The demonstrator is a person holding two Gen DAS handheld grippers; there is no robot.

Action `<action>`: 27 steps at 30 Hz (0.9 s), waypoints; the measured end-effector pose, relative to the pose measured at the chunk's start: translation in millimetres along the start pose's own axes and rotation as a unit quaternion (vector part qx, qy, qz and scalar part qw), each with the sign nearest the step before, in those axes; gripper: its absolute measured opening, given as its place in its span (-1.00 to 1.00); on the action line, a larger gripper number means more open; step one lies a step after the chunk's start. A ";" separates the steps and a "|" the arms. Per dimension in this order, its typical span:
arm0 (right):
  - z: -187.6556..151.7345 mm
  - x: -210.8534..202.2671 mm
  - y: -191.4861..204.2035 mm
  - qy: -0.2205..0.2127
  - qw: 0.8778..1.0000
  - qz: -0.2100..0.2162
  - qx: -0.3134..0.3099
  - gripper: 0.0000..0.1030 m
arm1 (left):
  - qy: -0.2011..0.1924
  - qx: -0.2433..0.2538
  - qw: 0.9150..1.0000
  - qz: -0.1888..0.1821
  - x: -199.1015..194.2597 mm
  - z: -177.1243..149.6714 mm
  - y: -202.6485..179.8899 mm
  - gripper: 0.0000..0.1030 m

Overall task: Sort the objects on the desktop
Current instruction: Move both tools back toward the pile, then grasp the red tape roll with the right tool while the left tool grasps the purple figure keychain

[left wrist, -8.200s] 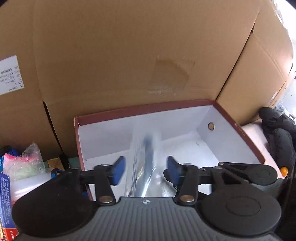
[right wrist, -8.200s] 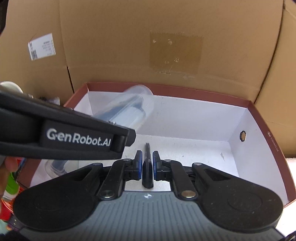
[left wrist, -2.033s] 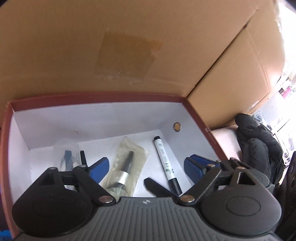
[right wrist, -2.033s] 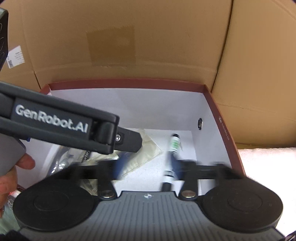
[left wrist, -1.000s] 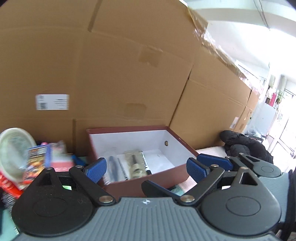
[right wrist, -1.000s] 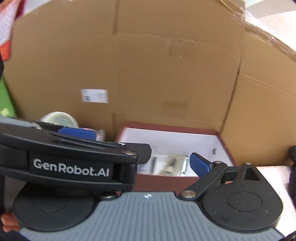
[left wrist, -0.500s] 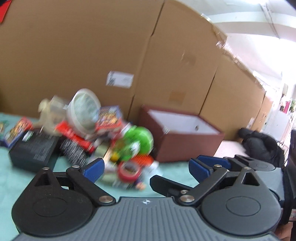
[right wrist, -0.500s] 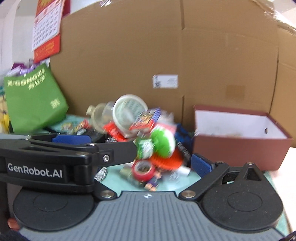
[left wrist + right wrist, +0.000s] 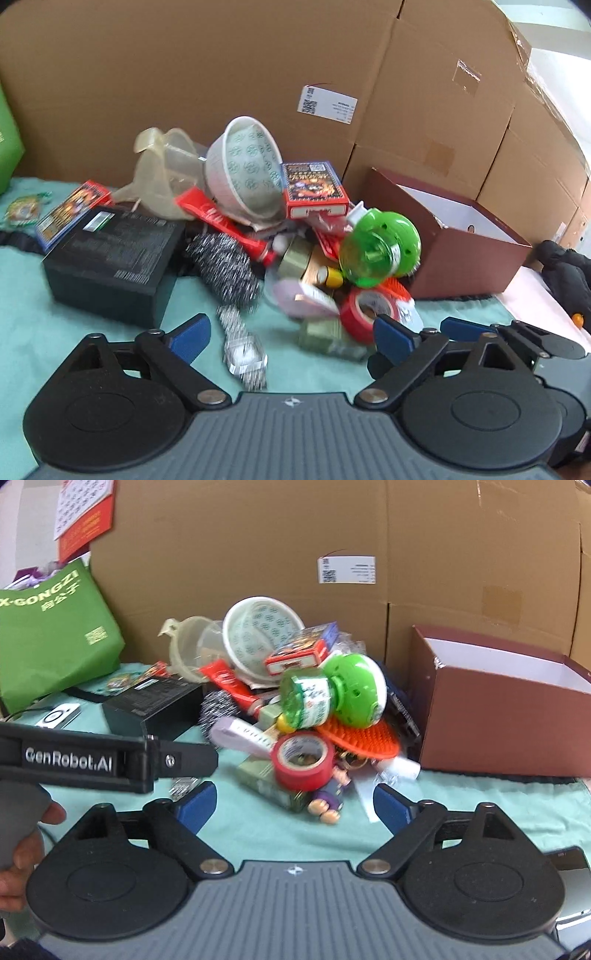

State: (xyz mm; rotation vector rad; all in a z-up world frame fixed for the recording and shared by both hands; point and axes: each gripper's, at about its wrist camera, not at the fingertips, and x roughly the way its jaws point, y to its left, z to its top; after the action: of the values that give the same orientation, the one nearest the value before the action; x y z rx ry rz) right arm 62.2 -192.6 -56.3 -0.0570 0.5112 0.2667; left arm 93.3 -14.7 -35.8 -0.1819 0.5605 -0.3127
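A: Where does the heap of mixed desktop objects lie against the tongs?

B: Ahead of both, on the pale green cloth. The left gripper has its blue pads spread wide; its jaws have just been closing a little, and nothing is pressed between them. A blurred silvery metal watch lies on the cloth in the gap in front of them, not touched.

A: And the other one?

B: The right gripper is likewise spread, jaws just drawn in slightly, gripping nothing. Just beyond its pads are the red roll of tape, a small purple-clad toy figure and an olive-green packet at the heap's near edge.

A: What bounds the heap?

B: On its right the dark red cardboard box with a white inside, open at the top, close by the orange bristled pad. On its left a black rectangular carton. Behind stands a wall of brown corrugated cardboard; the white patterned plastic bowl tilts on its side near it.

A: Free room?

B: A bare strip of cloth between the heap and both tongs, wider on the right before the box. In the right view the left tool's black arm crosses the left side, with a hand on its grey grip.
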 end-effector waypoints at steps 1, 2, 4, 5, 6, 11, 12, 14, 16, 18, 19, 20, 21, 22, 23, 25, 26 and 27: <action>1.2 4.1 -1.7 -0.002 1.000 -0.004 -0.001 0.66 | 0.005 0.003 1.000 -0.001 6.8 2.2 -0.1 0.74; 2.3 8.5 -3.1 -0.004 1.000 -0.006 -0.002 0.63 | 0.013 0.004 1.000 -0.002 13.9 4.6 -0.2 0.63; 4.6 17.7 -4.7 -0.001 1.000 -0.007 -0.005 0.54 | 0.028 -0.005 1.000 -0.011 26.5 7.3 1.7 0.50; 6.0 21.9 -4.9 0.001 1.000 -0.008 -0.006 0.51 | 0.034 -0.011 0.999 -0.014 32.0 8.2 3.3 0.47; 6.6 25.8 -5.0 0.002 1.000 -0.008 -0.008 0.43 | 0.039 -0.018 0.999 -0.015 36.4 9.0 4.3 0.43; 9.4 40.4 -7.4 0.008 1.000 -0.007 -0.007 0.20 | 0.053 -0.043 0.997 -0.023 48.6 11.9 8.5 0.28; 9.6 42.2 -8.5 0.009 1.000 -0.004 -0.004 0.13 | 0.054 -0.047 0.997 -0.023 50.1 12.6 9.1 0.27; 9.9 44.6 -10.3 0.009 1.000 -0.001 0.001 0.09 | 0.059 -0.056 0.996 -0.024 53.7 14.1 9.7 0.15; 9.9 45.6 -11.0 0.007 1.000 0.004 0.004 0.02 | 0.066 -0.067 0.995 -0.032 57.6 15.4 11.1 0.01; 10.0 45.4 -10.2 0.003 1.000 0.005 0.002 -0.10 | 0.068 -0.076 0.994 -0.044 57.9 16.3 11.9 -0.21; 10.2 44.9 -9.3 0.001 1.000 0.004 0.000 -0.10 | 0.069 -0.079 0.994 -0.043 56.9 16.4 11.5 -0.25; 10.5 44.5 -9.0 0.002 1.000 0.004 -0.001 -0.11 | 0.068 -0.077 0.994 -0.048 57.5 17.1 12.1 -0.40; 10.5 43.9 -9.2 0.003 1.000 0.006 -0.001 -0.11 | 0.068 -0.080 0.993 -0.055 55.7 16.9 12.0 -0.50; 10.3 42.5 -9.7 0.002 1.000 0.008 0.001 -0.11 | 0.067 -0.085 0.993 -0.055 52.8 16.8 11.9 -0.59; 10.0 40.4 -10.3 0.001 1.000 0.010 0.003 -0.11 | 0.065 -0.090 0.992 -0.063 49.4 16.8 11.9 -0.81; 9.4 34.3 -10.6 -0.004 1.000 0.008 0.001 -0.11 | 0.065 -0.098 0.991 -0.069 41.3 16.8 11.1 -0.89; 9.3 30.9 -10.8 -0.005 1.000 0.008 -0.001 -0.11 | 0.063 -0.098 0.991 -0.067 36.6 16.1 10.3 -0.92; 9.1 26.6 -10.9 -0.005 1.000 0.010 -0.002 -0.11 | 0.063 -0.096 0.991 -0.068 31.5 15.1 9.5 -0.94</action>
State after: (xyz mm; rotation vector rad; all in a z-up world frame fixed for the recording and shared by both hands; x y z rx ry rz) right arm 91.8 -195.7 -61.6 -0.0542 0.5006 0.2876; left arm 129.1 -15.2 -41.1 -0.3891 0.7044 -0.4043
